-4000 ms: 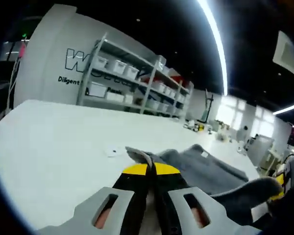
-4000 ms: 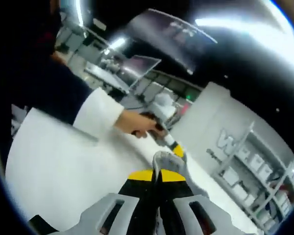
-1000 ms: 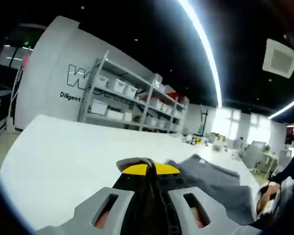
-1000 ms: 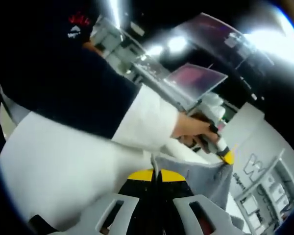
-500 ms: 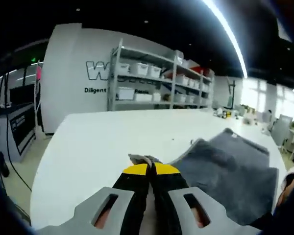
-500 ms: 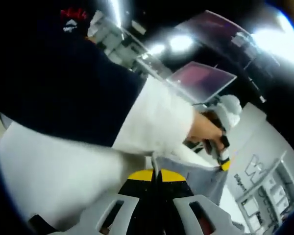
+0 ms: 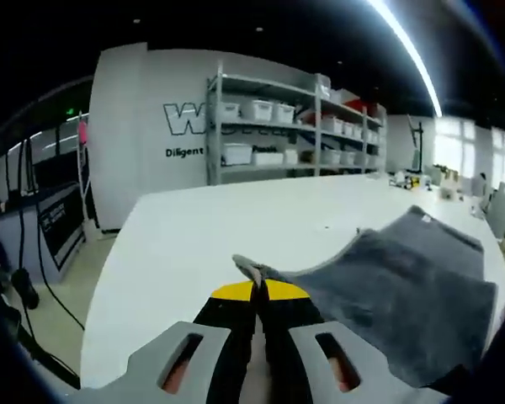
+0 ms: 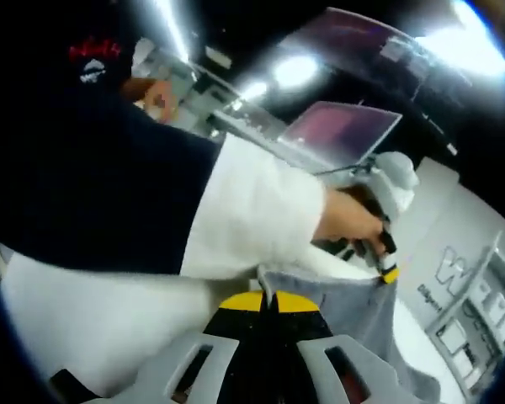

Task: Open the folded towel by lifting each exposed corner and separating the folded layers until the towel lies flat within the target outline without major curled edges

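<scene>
I observe my left gripper (image 7: pixel 259 290) at lower centre clamped on a corner of the grey towel (image 7: pixel 404 286), which spreads right over the white table (image 7: pixel 202 244), while my right gripper (image 8: pixel 269 299) pinches another corner, jaws closed.

Left claw (image 7: pixel 259 290), right claw (image 8: pixel 272 300): black jaws, yellow tips, grey slotted bases. Person: white sleeve (image 8: pixel 252 210), dark top (image 8: pixel 84 177).

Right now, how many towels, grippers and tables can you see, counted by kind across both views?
Towels: 1, grey, a corner clamped in each gripper.
Grippers: 2, left gripper, right gripper.
Tables: 1, white.
Total: 4.
</scene>
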{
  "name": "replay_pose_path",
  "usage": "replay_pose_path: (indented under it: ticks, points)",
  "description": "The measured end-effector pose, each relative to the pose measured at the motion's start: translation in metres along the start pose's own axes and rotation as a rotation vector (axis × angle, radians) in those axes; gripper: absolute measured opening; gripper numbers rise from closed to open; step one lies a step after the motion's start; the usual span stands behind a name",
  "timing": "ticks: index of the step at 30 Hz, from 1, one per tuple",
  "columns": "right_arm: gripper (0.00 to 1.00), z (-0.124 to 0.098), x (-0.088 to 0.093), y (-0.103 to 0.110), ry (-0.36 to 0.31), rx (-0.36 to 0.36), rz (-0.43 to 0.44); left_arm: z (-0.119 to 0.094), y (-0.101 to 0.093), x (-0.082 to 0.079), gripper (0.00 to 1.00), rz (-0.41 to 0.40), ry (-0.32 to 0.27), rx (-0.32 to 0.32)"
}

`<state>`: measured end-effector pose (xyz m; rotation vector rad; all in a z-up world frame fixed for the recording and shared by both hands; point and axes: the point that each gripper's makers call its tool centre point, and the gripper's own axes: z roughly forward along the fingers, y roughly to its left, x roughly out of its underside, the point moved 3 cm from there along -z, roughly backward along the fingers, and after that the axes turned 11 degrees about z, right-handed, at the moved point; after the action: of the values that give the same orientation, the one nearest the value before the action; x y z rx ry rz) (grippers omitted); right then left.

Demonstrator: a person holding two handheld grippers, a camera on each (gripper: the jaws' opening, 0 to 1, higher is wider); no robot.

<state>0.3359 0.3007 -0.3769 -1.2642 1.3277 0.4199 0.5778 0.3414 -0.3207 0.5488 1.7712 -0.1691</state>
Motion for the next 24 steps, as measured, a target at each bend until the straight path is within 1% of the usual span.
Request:
replay_pose_path:
  ticks: [5, 8, 11, 15, 17, 24]
  points:
    - [0.0, 0.004, -0.006, 0.002, -0.015, 0.001, 0.004, -0.004, 0.007, -0.003, 0.02, 0.004, -0.009, -0.024]
    - [0.0, 0.009, -0.009, 0.005, -0.02, -0.002, 0.002, -0.008, 0.007, -0.003, 0.02, -0.018, -0.014, -0.035]
    - [0.0, 0.014, -0.011, 0.006, -0.018, -0.001, 0.001, -0.009, 0.01, -0.004, 0.02, -0.022, -0.018, -0.043]
    - [0.0, 0.019, -0.013, 0.007, -0.019, -0.014, 0.036, -0.011, 0.009, -0.008, 0.02, -0.007, -0.027, -0.051]
    - [0.0, 0.02, -0.014, 0.01, -0.028, -0.038, 0.097, -0.011, 0.012, -0.007, 0.02, -0.003, -0.018, -0.055]
    - [0.0, 0.022, -0.014, 0.009, -0.039, -0.051, 0.135, -0.012, 0.017, -0.006, 0.02, 0.008, -0.011, -0.069]
